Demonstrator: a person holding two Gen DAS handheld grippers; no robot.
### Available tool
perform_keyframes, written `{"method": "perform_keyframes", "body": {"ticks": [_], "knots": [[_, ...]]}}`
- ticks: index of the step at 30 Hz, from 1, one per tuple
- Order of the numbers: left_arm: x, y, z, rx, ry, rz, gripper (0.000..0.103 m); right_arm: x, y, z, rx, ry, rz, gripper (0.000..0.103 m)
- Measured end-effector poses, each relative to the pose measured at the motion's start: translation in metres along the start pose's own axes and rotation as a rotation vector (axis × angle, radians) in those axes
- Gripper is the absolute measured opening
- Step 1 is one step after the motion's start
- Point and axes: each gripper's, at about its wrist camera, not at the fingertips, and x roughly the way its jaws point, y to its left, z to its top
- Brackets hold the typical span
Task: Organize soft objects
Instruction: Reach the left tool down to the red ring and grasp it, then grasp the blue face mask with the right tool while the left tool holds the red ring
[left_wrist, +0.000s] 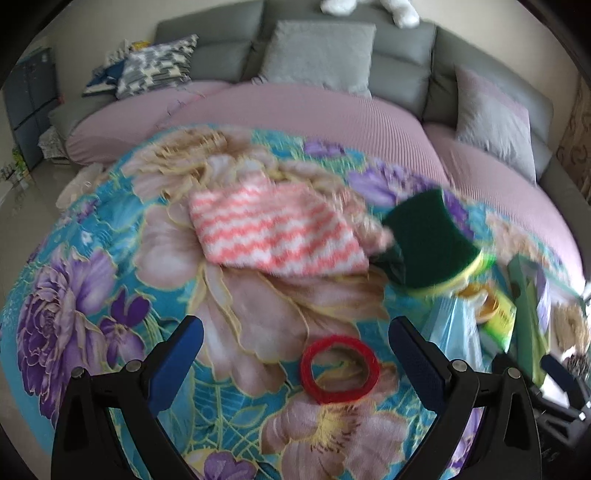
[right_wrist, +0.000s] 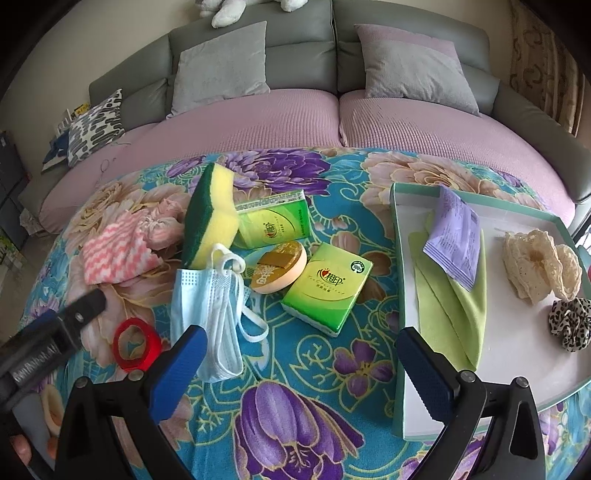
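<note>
The right wrist view alone shows the shallow tray (right_wrist: 397, 258) at the right of the floral blanket (right_wrist: 314, 369), holding a lime-green cloth (right_wrist: 452, 317), a lilac sachet (right_wrist: 452, 240), a cream lace scrunchie (right_wrist: 535, 266) and a leopard-print scrunchie (right_wrist: 570, 323). It also shows two green tissue packs (right_wrist: 327, 288) lying flat, a round orange puff (right_wrist: 279, 271) between them, and blue face masks (right_wrist: 207, 306) with their long side running near to far, loops trailing toward the right.

The left wrist view gives more of the pink zigzag cloth (left_wrist: 277, 229), folded flat with its long side running left to right, and of the red ring (left_wrist: 338, 369) lying flat just ahead of the left gripper (left_wrist: 295, 350), between its wide-spread fingers, untouched. That picture is blurred with motion — the masks and tissue packs at its right edge are smeared and partly cut off.

The sponge (right_wrist: 210, 218) stands on its end, long axis upright, leaning against the farther tissue pack; green scourer faces left, yellow foam right. The left view shows only its dark green face (left_wrist: 428, 240).

The right gripper (right_wrist: 301, 358) is open and empty, fingers straddling bare blanket between masks and tray. The tray's near right corner is cut off, and the left gripper's body (right_wrist: 55, 328) hides part of the blanket at the left.
</note>
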Motion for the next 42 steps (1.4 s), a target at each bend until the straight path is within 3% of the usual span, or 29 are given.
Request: {"method": "perform_keyframes", "body": {"ticks": [7, 20, 22, 27, 32, 42], "knots": [[0.028, -0.010, -0.013, 0.055, 0.109, 0.009, 0.100, 0.002, -0.001, -0.001, -0.008, 0.006, -0.020, 0.103], [0.043, -0.023, -0.024, 0.118, 0.168, -0.009, 0.099, 0.002, -0.002, -0.002, -0.022, 0.012, -0.034, 0.103], [0.046, -0.026, -0.026, 0.125, 0.175, -0.006, 0.097, 0.002, -0.002, -0.002, -0.025, 0.012, -0.035, 0.103], [0.047, -0.027, -0.026, 0.130, 0.171, -0.034, 0.073, 0.002, -0.001, -0.002, -0.029, 0.011, -0.035, 0.103], [0.045, -0.032, -0.027, 0.145, 0.166, -0.058, 0.061, 0.002, -0.001, -0.002, -0.029, 0.012, -0.035, 0.103], [0.039, -0.021, -0.021, 0.085, 0.151, -0.094, 0.059, 0.005, 0.002, -0.003, -0.038, 0.019, -0.034, 0.103]]}}
